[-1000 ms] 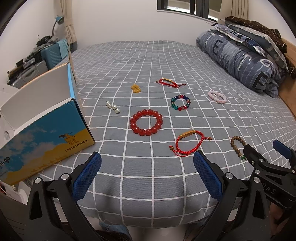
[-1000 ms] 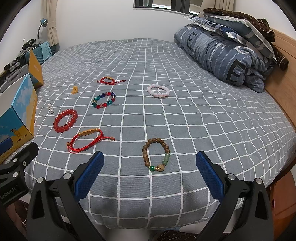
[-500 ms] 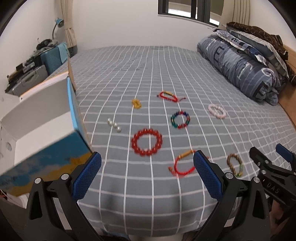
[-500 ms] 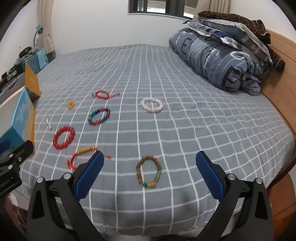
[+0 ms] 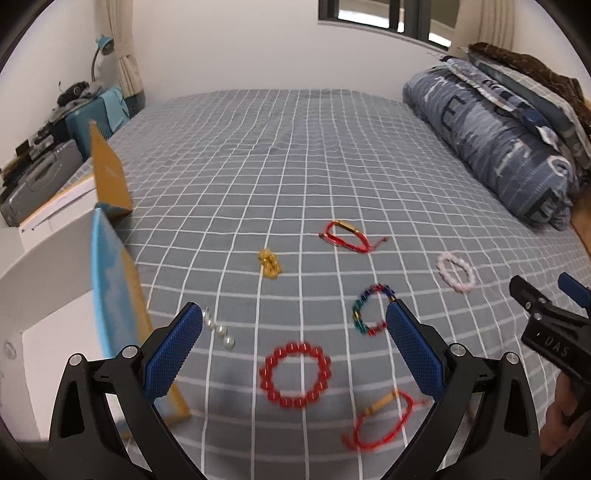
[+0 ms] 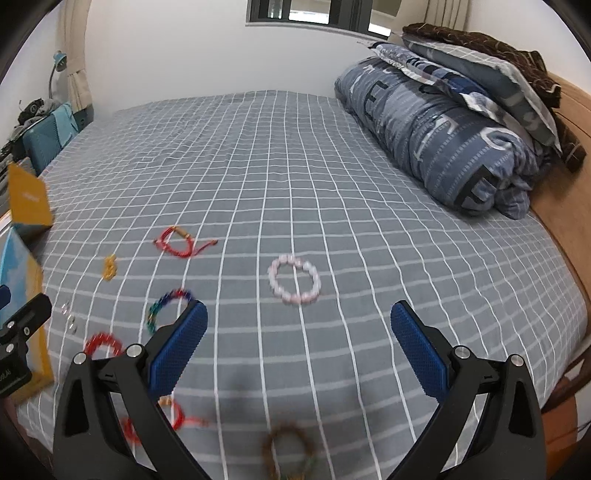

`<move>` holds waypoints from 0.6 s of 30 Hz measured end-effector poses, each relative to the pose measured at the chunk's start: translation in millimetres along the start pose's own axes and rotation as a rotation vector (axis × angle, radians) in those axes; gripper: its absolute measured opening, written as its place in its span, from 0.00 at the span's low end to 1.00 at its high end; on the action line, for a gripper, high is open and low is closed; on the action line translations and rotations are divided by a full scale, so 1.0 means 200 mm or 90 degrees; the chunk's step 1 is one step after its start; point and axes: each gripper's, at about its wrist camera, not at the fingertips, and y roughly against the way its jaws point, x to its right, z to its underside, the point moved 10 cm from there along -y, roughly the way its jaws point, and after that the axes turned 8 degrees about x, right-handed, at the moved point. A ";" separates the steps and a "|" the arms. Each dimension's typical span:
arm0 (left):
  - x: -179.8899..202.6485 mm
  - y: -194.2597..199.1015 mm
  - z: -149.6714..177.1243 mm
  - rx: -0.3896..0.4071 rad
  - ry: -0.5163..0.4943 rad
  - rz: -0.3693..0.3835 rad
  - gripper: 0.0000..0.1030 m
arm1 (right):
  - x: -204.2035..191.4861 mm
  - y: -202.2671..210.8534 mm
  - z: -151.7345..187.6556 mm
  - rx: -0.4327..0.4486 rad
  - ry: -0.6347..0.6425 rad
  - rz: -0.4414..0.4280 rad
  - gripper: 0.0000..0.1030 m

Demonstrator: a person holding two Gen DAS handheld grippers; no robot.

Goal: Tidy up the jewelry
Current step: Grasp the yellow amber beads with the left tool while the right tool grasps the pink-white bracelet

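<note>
Looking forward along each open claw from above the bed's [image 5: 295, 155] near edge, toward the window wall. Left view nearer the box [image 5: 110, 295]; both sharing bracelets ahead, pink bracelet [image 6: 294, 279] included.

White walls [image 5: 229, 44], dark-framed window [image 6: 306, 11], grey checked bed [image 6: 280, 155], possibly wooden headboard [image 6: 565, 206].

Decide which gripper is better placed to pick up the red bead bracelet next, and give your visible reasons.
Left. The left gripper is open with the red bead bracelet lying between its fingers' line of sight; for the right gripper it sits far off to the side.
</note>
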 end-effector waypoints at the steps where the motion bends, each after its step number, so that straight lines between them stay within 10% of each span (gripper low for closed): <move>1: 0.00 -0.07 -0.02 -0.011 0.006 0.004 0.94 | 0.00 -0.04 -0.02 -0.004 0.002 0.002 0.93; 18: -0.11 -0.81 0.03 -0.139 0.006 -0.037 0.94 | 0.02 -0.71 0.11 -0.124 0.018 -0.004 0.93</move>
